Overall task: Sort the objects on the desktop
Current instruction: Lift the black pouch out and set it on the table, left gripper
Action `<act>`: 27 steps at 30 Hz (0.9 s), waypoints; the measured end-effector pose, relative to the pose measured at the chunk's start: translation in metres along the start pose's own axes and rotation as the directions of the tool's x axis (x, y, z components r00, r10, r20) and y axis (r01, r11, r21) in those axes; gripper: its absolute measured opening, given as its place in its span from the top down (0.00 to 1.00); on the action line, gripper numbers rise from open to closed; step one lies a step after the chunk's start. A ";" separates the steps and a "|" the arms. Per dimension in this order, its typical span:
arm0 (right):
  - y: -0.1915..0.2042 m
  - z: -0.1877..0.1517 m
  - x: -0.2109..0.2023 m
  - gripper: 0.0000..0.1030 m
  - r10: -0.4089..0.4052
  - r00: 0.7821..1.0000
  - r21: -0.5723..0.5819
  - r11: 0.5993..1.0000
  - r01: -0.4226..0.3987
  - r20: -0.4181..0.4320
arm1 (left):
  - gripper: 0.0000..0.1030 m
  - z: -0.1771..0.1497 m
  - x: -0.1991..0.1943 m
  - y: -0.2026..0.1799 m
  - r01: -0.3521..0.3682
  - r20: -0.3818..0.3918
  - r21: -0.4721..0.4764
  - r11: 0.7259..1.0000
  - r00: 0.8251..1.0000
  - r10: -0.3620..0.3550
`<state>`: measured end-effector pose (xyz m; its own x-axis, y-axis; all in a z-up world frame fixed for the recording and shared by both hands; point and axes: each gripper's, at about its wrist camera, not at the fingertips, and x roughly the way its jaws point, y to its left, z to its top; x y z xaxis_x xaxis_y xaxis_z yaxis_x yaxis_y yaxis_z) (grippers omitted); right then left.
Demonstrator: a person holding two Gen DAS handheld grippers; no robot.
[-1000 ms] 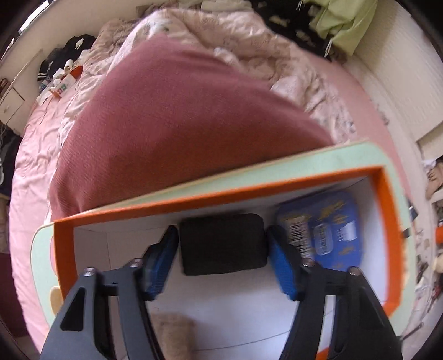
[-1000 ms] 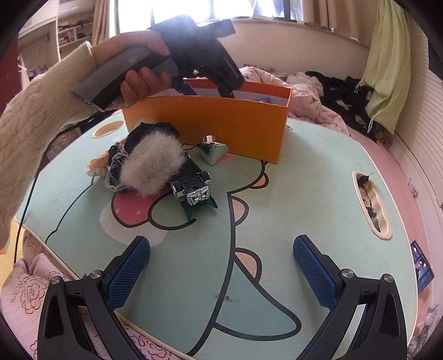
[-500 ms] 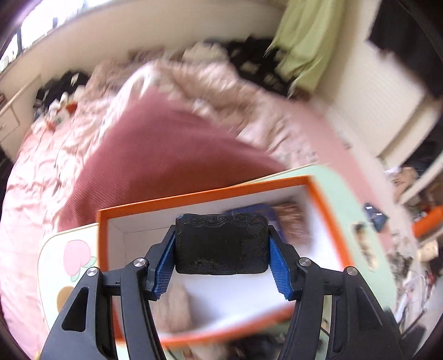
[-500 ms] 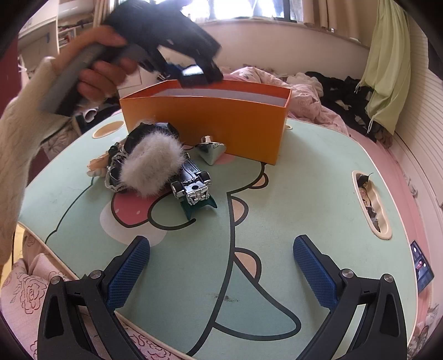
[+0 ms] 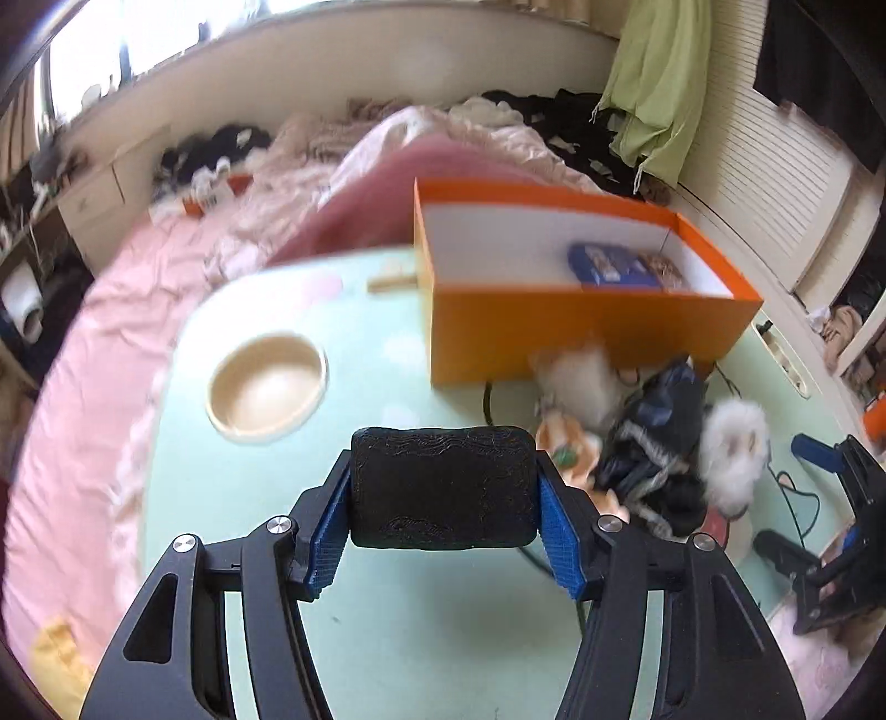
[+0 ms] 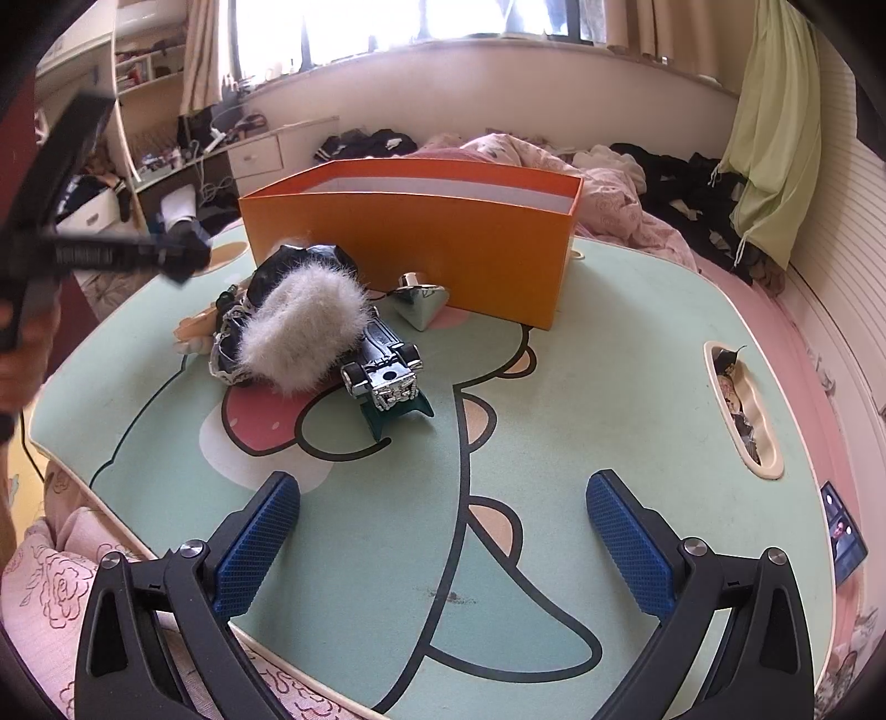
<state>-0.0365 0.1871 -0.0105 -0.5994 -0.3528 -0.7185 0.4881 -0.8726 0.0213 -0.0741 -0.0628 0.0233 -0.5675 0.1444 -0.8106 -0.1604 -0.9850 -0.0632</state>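
Daylit window point(image 6: 387, 22) above a cluttered pink bed point(image 6: 609, 188), green curtain point(image 6: 775, 138) at right.

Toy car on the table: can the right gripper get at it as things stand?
Probably yes. The right gripper is open and empty, with bare table between it and the toy car. The fluffy pompom crowds the car's left side, so approach from the front.

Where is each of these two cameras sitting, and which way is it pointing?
Left wrist: rides the left hand-held gripper, looking along its fingers, which clamp a black block, over the table toward the orange box.
Right wrist: rides the right hand-held gripper, open and low at the table's near edge, facing the box and the window; the person's hand shows at far left, blurred.
Shared: box, table, the furry pile, and each other's gripper.
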 end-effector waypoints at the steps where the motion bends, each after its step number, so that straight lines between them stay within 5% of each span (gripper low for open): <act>1: 0.000 -0.001 0.000 0.00 0.001 1.000 0.001 1.000 -0.001 0.000 | 0.41 -0.003 0.007 0.001 0.013 -0.015 -0.013 1.000 1.000 -0.013; 8: 0.000 0.000 0.000 0.00 0.000 1.000 0.001 1.000 0.000 0.001 | 0.41 0.007 0.018 -0.035 -0.005 0.018 0.050 0.999 1.000 0.005; 12: 0.000 0.000 0.000 0.00 0.000 1.000 0.001 1.000 0.000 0.000 | 0.41 0.007 0.002 -0.036 -0.063 0.101 0.036 0.997 0.993 0.059; 17: 0.000 0.000 0.000 0.00 0.000 1.000 0.001 1.000 0.000 0.000 | 0.20 -0.008 -0.035 -0.026 -0.049 0.229 0.030 0.998 0.972 0.041; 22: 0.000 0.000 -0.001 0.00 0.000 1.000 0.001 1.000 0.000 0.000 | 0.20 -0.042 -0.044 -0.038 -0.017 0.230 0.073 0.997 0.973 0.000; 25: 0.000 0.000 -0.001 0.00 0.000 1.000 0.001 1.000 0.000 0.000 | 0.20 -0.055 -0.035 -0.047 -0.093 0.220 0.066 0.993 0.973 0.076; 27: 0.000 0.000 -0.001 0.00 0.001 1.000 0.002 1.000 -0.001 0.000 | 0.20 -0.061 -0.027 -0.052 -0.081 0.203 0.064 0.995 0.977 0.067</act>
<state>-0.0361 0.1873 -0.0102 -0.5994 -0.3534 -0.7182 0.4874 -0.8729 0.0228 -0.0007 -0.0211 0.0130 -0.7290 0.0942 -0.6780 -0.1649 -0.9855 0.0403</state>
